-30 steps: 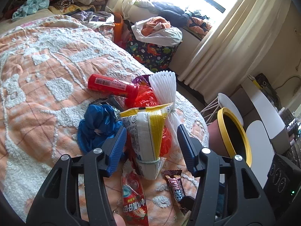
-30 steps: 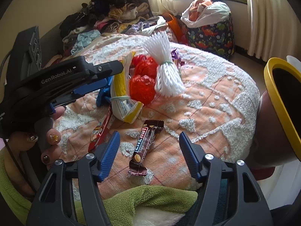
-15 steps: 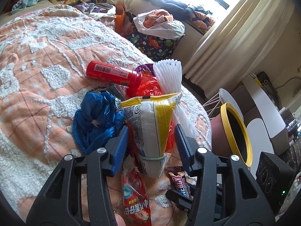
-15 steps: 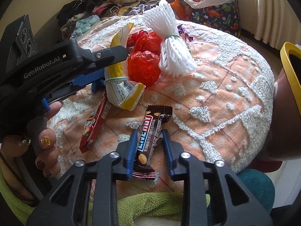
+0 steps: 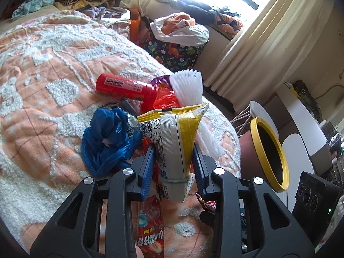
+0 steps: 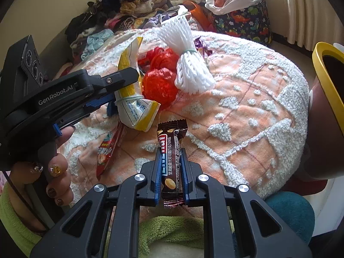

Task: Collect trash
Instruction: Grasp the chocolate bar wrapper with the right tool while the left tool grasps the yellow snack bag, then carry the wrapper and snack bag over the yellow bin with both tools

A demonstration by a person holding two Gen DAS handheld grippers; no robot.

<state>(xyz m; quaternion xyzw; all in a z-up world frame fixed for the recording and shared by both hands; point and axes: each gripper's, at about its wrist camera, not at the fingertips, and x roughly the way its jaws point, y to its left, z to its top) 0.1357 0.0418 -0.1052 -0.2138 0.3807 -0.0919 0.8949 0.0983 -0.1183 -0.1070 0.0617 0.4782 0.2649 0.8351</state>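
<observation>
My left gripper [image 5: 173, 165] has just been closing and now clamps the yellow-white snack bag [image 5: 175, 142]; my right gripper [image 6: 171, 173], also just closed, pinches the chocolate bar wrapper [image 6: 171, 157]. Both sit on the bed [image 6: 253, 107] beside the yellow-rimmed bin [image 5: 269, 154]. Nothing looks binned yet; its inside is dark. Red tube [image 5: 126, 87], blue bag [image 5: 107, 137], foam net [image 6: 188, 64] remain.

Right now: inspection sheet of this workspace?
Surface: orange-and-white tufted bedspread.
Job's things: yellow-and-white snack bag; brown chocolate bar wrapper; yellow-rimmed bin beside the bed.
Clutter: red cylindrical tube, crumpled blue plastic bag, white foam netting, red sausage wrapper.
Grippers: left gripper just closed on the snack bag; right gripper just closed on the chocolate bar wrapper.
Cables: nothing seen.
Surroundings: heaped clothes, curtains.
</observation>
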